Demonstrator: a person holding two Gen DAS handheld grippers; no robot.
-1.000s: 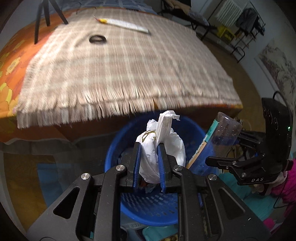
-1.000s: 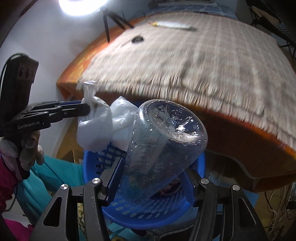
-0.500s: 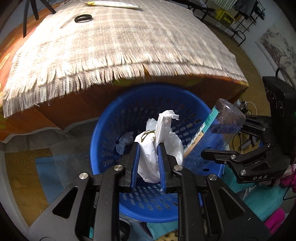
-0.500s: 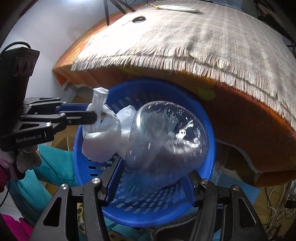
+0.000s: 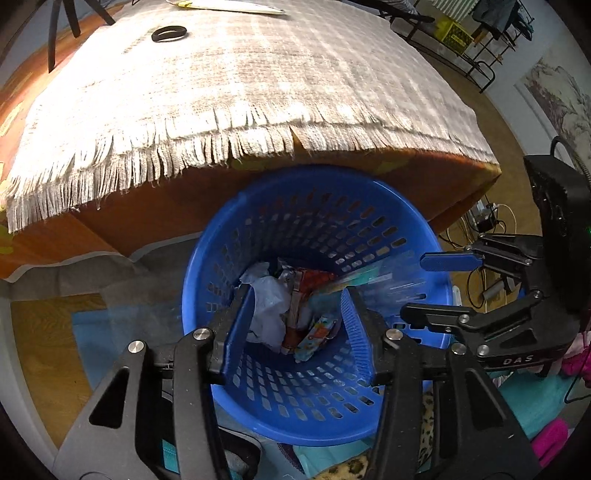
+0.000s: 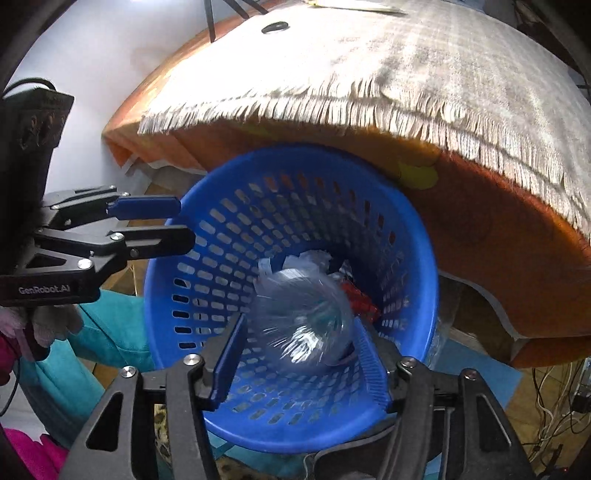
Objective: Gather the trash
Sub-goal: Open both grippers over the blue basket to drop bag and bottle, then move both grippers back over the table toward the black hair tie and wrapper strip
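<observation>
A blue perforated basket (image 5: 369,236) stands on the floor in front of the table; it also shows in the right wrist view (image 6: 207,280). My left gripper (image 5: 297,325) is open and empty above the basket. A white plastic bag (image 5: 267,306) lies inside among colourful wrappers (image 5: 314,332). My right gripper (image 6: 299,354) is open. A clear plastic bottle (image 6: 303,321), blurred, is loose between its fingers, inside the basket. A blurred streak of the bottle (image 5: 384,275) shows in the left wrist view.
A fringed beige cloth (image 5: 240,92) covers the orange table (image 6: 498,229) behind the basket. A black ring (image 5: 168,34) and a long white packet (image 5: 229,5) lie on it. Cables (image 5: 484,221) lie on the floor at right. Teal fabric (image 6: 99,354) lies below.
Both grippers have opened over the basket. The white bag has dropped from the left gripper into the basket. The bottle has left the right gripper's hold and is falling in.
</observation>
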